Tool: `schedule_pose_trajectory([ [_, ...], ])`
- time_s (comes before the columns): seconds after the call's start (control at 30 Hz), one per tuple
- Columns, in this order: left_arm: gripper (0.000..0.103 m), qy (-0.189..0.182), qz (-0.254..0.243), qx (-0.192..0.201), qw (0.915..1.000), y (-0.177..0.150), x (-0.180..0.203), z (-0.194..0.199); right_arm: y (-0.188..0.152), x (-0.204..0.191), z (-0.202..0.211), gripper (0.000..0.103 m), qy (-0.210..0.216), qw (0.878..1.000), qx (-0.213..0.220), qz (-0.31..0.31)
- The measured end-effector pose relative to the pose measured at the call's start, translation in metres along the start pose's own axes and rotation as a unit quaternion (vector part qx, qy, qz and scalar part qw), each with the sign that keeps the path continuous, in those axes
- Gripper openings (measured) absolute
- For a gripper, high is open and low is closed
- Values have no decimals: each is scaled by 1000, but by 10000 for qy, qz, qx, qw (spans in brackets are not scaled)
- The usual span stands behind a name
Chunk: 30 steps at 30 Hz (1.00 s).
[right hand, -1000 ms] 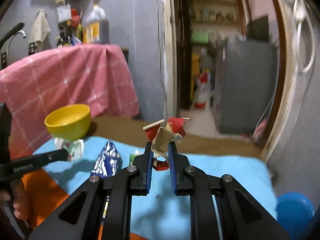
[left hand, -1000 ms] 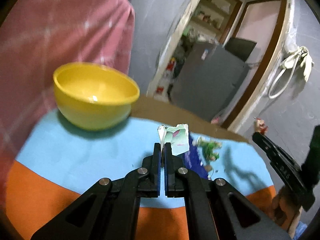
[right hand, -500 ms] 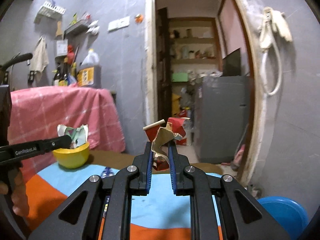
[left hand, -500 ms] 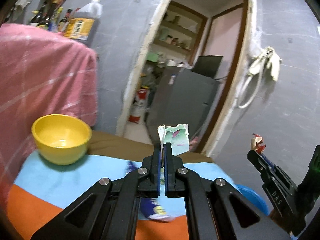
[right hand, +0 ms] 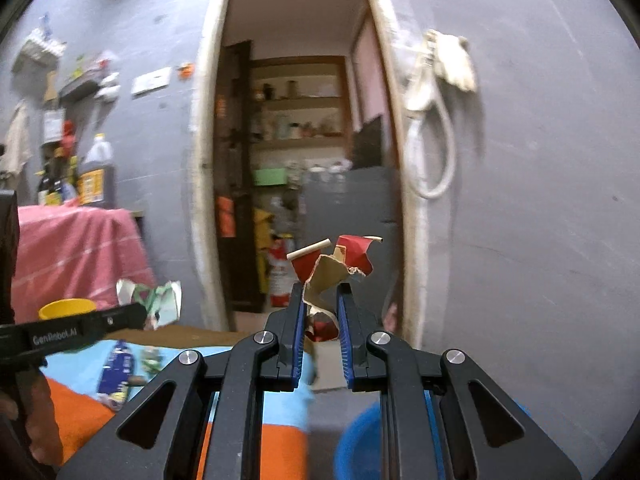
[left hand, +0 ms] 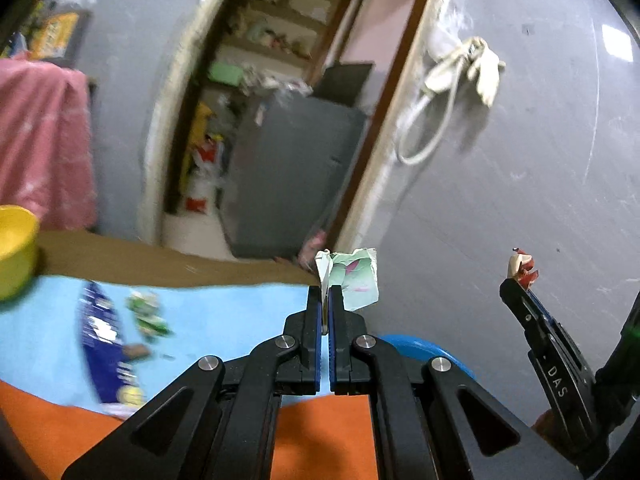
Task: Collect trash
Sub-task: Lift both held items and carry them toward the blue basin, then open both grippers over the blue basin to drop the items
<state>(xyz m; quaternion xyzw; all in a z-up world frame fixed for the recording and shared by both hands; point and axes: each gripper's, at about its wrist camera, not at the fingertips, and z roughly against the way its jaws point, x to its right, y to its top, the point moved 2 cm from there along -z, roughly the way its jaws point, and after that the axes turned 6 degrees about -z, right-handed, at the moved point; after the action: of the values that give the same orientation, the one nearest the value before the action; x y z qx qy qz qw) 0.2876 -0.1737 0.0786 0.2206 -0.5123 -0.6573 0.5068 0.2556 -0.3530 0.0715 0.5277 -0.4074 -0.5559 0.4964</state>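
Observation:
My left gripper point(left hand: 325, 296) is shut on a crumpled pale green paper scrap point(left hand: 352, 280), held in the air past the table's right end; it also shows in the right wrist view point(right hand: 158, 304). My right gripper point(right hand: 322, 308) is shut on a torn red and tan paper cup piece point(right hand: 334, 264), also held up; it appears at the right in the left wrist view point(left hand: 520, 268). A blue bin point(left hand: 424, 350) sits low beyond the table's right end, partly hidden behind my fingers point(right hand: 356, 436). A blue wrapper point(left hand: 102, 344) and a green wrapper point(left hand: 148, 314) lie on the table.
The table has a light blue and orange cloth point(left hand: 224, 312). A yellow bowl point(left hand: 14, 248) stands at its far left. A pink-covered counter point(right hand: 72, 256), an open doorway with a grey fridge point(left hand: 292, 176) and a grey wall point(left hand: 520, 160) lie beyond.
Both grippers have swung to the right with their scraps, away from the bowl. The blue bin has come into view below them, past the table's end.

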Motion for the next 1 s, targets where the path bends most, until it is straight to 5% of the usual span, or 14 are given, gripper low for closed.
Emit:
schedule_pose_trajectory([
  [0.43,1,-776,367,-1325,9875,-26,56,-102,-27,97,-24,15,-737,9852,-1181,-998],
  [0.73,1,-861,325,-1891,9776,-50,67,-136,-45,125,-37,15,-832,9678,-1864,-1471],
  [0.87,2,-899,238,-2006,9752,-53,74,-144,-53,134,-38,30,-918,9607,-2051,-1628],
  [1.0,3,-835,126,-2129,9734,-58,80,-150,-51,137,-37,30,-937,9590,-2058,-1709],
])
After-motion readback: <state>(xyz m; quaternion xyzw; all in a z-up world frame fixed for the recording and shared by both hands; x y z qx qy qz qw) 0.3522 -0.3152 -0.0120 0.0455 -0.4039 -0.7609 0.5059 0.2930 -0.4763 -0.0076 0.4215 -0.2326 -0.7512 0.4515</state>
